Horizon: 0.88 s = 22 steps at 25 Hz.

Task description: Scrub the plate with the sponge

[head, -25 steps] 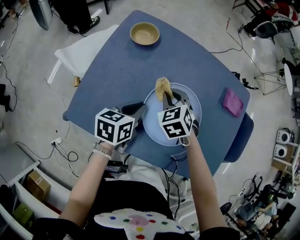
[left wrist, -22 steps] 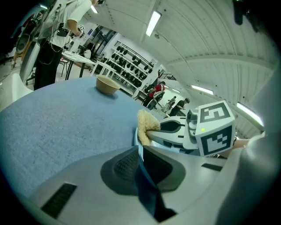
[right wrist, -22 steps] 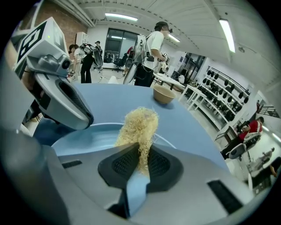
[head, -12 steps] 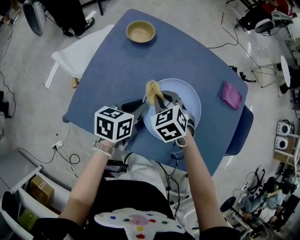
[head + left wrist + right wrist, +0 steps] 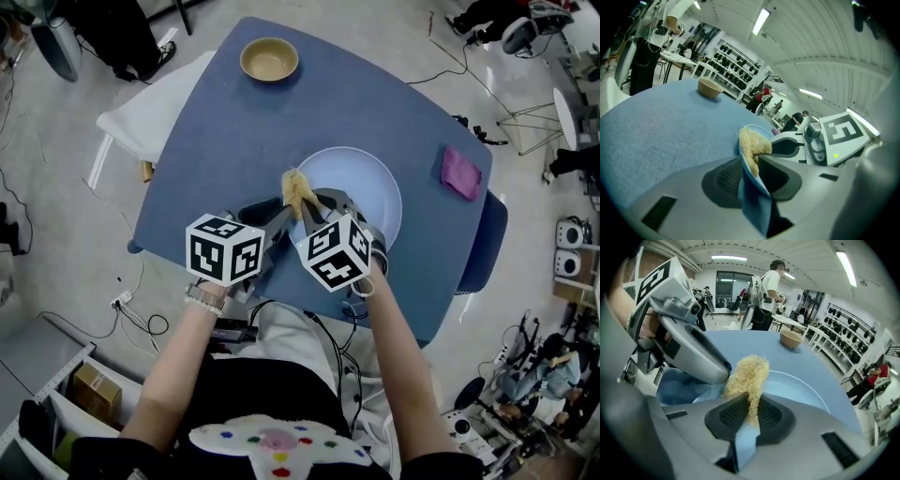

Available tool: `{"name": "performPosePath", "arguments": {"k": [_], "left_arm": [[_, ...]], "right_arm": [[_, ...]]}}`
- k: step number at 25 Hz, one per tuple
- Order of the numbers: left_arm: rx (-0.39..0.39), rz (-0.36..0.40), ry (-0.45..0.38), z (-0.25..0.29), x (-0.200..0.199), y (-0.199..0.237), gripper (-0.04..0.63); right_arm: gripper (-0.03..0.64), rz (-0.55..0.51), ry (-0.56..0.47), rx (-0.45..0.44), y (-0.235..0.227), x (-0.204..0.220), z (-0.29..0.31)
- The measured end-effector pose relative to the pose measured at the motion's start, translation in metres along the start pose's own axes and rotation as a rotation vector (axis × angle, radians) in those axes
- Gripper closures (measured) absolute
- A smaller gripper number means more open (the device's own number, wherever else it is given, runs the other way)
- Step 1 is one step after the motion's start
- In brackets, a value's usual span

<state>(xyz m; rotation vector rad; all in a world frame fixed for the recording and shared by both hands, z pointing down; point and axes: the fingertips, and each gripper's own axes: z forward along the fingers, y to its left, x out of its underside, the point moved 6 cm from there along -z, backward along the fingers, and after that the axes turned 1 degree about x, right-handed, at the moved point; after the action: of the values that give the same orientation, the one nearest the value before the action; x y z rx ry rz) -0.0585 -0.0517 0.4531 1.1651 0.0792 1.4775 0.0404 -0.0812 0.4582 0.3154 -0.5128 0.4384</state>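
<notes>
1. Counting: one plate [image 5: 361, 192], one sponge [image 5: 298, 190], one bowl [image 5: 269, 59], one purple cloth [image 5: 460, 172] and two grippers, all on or over one blue table [image 5: 234, 141].
2. Left gripper [image 5: 751, 161]: its fingers [image 5: 724, 176] have just been opening and are now standing spread. The plate's left rim is running between them, and the pads are not pressing it.
3. Right gripper [image 5: 751, 408]: its fingers [image 5: 776, 418] are pinching the sponge, which is sticking out past the fingertips.
4. The sponge is sitting at the plate's left rim, just beside the left gripper's fingertips.
5. The plate is lying near the table's near edge, right in front of the person.
6. The bowl is sitting by the far edge, well apart from the plate.
7. The cloth is lying by the right edge, apart from the plate.
8. Bare table is stretching between plate and bowl, and left of the plate.
</notes>
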Motion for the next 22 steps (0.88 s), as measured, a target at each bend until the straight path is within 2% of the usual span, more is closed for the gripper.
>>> {"name": "performPosePath", "arguments": {"k": [16, 22], "left_arm": [[0.027, 0.058, 0.038, -0.009, -0.006, 0.002, 0.489], [0.033, 0.06, 0.049, -0.008, -0.004, 0.002, 0.489]], "right_arm": [[0.571, -0.029, 0.072, -0.102, 0.032, 0.024, -0.02], [0.571, -0.083, 0.11, -0.114, 0.04, 0.038, -0.029]]}}
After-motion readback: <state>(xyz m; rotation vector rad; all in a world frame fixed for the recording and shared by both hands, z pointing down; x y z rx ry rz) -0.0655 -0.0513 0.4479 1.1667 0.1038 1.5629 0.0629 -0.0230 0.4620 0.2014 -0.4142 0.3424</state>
